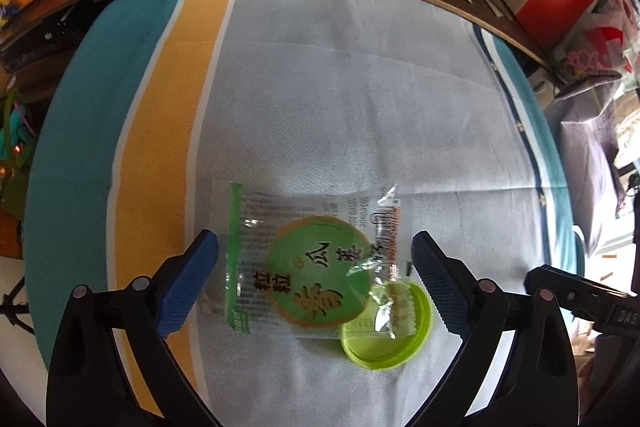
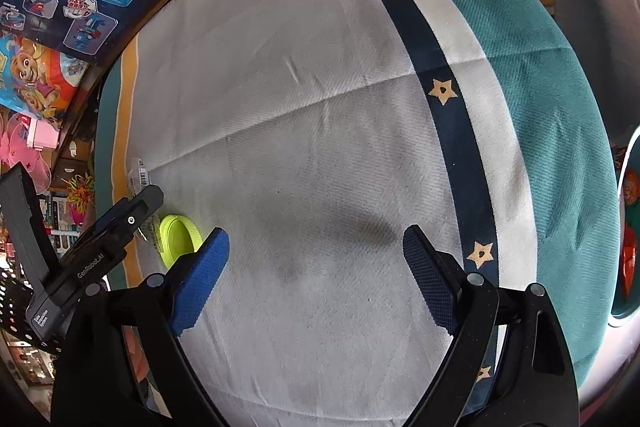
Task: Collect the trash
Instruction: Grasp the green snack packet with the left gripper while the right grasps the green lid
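Left tool spread wide, grasping nothing; clear plastic snack wrapper with green round label lies between its tips on the striped cloth worktop, long axis 9-to-3. Lime-green plastic cap touches at 5 o'clock. Right tool released, farther.

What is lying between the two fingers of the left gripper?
In the left wrist view, a clear snack wrapper with a green round label lies between the open left gripper fingers, its corner over a green lid on the cloth.
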Action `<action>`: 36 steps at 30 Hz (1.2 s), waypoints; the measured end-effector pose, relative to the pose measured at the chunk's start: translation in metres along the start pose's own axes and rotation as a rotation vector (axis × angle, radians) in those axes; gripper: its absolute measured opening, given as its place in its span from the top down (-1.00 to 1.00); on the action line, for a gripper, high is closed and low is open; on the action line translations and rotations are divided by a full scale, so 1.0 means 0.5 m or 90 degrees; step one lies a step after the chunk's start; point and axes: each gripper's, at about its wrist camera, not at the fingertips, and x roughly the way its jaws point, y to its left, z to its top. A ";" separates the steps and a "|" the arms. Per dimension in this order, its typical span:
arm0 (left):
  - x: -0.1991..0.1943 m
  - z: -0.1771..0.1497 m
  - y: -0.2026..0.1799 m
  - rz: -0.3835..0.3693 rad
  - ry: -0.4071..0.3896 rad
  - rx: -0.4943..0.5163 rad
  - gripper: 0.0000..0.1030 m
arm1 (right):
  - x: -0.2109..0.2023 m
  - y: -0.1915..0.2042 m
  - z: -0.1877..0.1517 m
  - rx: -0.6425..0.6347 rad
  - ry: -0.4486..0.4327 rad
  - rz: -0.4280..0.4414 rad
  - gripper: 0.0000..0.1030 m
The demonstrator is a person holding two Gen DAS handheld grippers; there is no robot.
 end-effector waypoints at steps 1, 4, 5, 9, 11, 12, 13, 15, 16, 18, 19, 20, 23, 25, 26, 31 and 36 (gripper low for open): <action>0.004 0.001 0.000 0.004 0.001 0.001 -0.92 | 0.001 0.001 0.000 0.000 0.001 0.001 -0.64; 0.003 -0.002 -0.001 0.015 -0.001 0.005 -0.92 | 0.001 0.001 -0.002 -0.002 0.003 0.002 -0.64; 0.003 -0.003 -0.002 0.019 0.001 0.004 -0.92 | 0.000 0.000 -0.002 -0.002 0.003 0.002 -0.64; 0.004 -0.004 -0.001 0.021 0.001 -0.002 -0.92 | 0.000 0.001 -0.004 -0.001 0.002 0.003 -0.64; 0.003 -0.005 0.002 0.014 -0.003 -0.007 -0.92 | 0.000 0.000 -0.004 0.000 0.002 0.004 -0.64; 0.003 -0.004 0.003 0.010 -0.004 -0.010 -0.92 | 0.000 -0.001 -0.006 0.001 0.002 0.005 -0.64; 0.003 -0.004 0.004 0.004 -0.007 -0.014 -0.92 | -0.002 -0.006 -0.008 0.002 0.003 0.006 -0.64; 0.000 -0.005 0.004 -0.007 -0.013 -0.012 -0.80 | -0.001 -0.009 -0.010 0.005 0.003 0.006 -0.64; -0.004 -0.005 0.001 -0.010 -0.019 -0.007 -0.71 | -0.002 -0.011 -0.012 0.006 0.001 0.007 -0.64; -0.014 -0.006 -0.005 -0.024 -0.030 0.004 -0.45 | -0.005 -0.014 -0.016 0.006 0.000 0.006 -0.64; -0.019 -0.006 -0.008 -0.035 -0.032 0.008 -0.35 | -0.006 -0.015 -0.017 0.005 0.000 0.006 -0.64; -0.025 -0.007 -0.009 -0.050 -0.033 0.010 -0.17 | -0.007 -0.012 -0.020 0.002 0.000 0.008 -0.64; -0.044 -0.011 -0.005 -0.063 -0.039 0.017 -0.04 | -0.009 0.011 -0.030 -0.021 0.000 0.012 -0.64; -0.058 -0.021 0.006 -0.075 -0.039 0.017 0.01 | -0.007 0.034 -0.039 -0.043 0.002 0.014 -0.64; -0.066 -0.028 0.011 -0.079 -0.040 0.020 0.02 | -0.005 0.046 -0.044 -0.053 0.004 0.015 -0.64; -0.102 -0.078 0.054 -0.095 -0.039 0.035 0.01 | 0.006 0.104 -0.068 -0.099 0.010 0.020 -0.64; -0.115 -0.138 0.115 -0.085 -0.032 0.022 -0.12 | 0.021 0.156 -0.090 -0.146 0.014 0.013 -0.64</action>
